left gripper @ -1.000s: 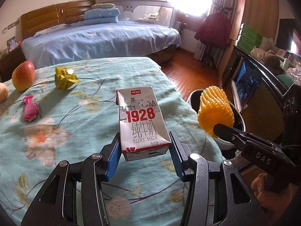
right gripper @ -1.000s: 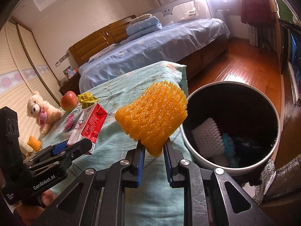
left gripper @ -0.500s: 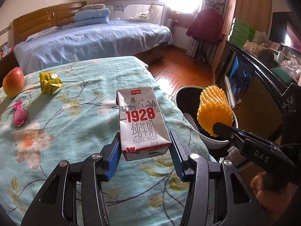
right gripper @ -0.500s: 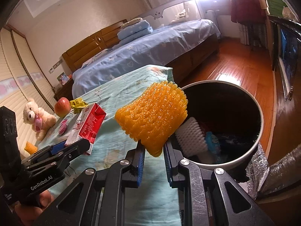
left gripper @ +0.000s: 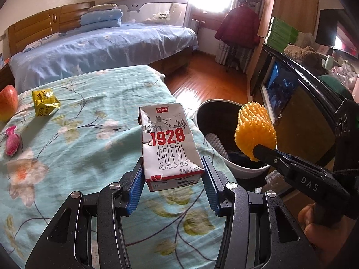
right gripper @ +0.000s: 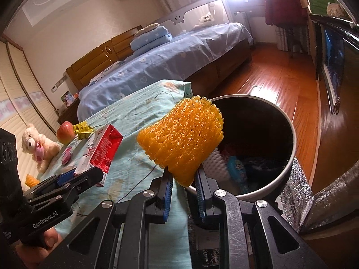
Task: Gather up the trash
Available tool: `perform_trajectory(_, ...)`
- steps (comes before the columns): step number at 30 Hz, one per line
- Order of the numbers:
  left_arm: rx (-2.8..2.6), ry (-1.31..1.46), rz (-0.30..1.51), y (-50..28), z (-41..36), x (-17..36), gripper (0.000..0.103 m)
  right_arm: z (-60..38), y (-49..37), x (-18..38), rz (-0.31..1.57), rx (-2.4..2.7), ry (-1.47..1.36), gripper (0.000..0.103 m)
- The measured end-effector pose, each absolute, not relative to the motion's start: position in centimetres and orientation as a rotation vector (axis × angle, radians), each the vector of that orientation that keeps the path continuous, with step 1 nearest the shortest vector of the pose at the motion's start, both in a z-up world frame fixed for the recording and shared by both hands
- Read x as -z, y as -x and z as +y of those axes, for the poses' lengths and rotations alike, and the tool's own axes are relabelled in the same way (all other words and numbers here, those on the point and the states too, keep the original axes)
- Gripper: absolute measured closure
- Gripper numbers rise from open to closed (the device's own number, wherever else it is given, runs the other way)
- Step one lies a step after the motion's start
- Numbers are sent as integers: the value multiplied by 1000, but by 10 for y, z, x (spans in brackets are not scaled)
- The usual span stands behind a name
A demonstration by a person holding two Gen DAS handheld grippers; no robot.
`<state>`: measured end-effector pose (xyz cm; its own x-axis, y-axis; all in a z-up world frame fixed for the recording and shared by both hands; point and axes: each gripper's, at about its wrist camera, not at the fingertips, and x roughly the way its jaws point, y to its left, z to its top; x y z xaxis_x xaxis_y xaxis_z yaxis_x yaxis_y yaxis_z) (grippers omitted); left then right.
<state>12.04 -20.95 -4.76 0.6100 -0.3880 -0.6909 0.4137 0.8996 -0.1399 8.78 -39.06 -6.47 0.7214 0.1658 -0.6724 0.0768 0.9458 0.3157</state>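
Observation:
My left gripper (left gripper: 171,174) is shut on a grey and red milk carton (left gripper: 169,143), held above the floral bed cover; the same carton (right gripper: 101,152) shows at the left of the right wrist view. My right gripper (right gripper: 182,179) is shut on an orange foam fruit net (right gripper: 184,136), which hangs over the near rim of the round trash bin (right gripper: 289,163). In the left wrist view the foam net (left gripper: 254,132) sits over the bin (left gripper: 244,169) to the right of the carton. The bin holds a white foam net (right gripper: 215,163) and other wrappers.
On the teal floral cover (left gripper: 67,148) lie a yellow wrapper (left gripper: 44,102), a pink wrapper (left gripper: 12,140) and an apple (left gripper: 7,102). A teddy bear (right gripper: 37,145) sits at the far left. A black TV cabinet (left gripper: 298,103) stands right of the bin, wooden floor beyond.
Both grippers have moved sideways toward the bin with their loads. The foam net has gone from beside the bin's rim to over its opening.

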Motion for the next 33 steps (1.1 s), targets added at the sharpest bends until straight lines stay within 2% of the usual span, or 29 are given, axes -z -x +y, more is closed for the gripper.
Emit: perform_trajectory(33, 570, -99, 817, -136, -273, 49, 55, -440, -101, 72, 802, 59, -325, 83)
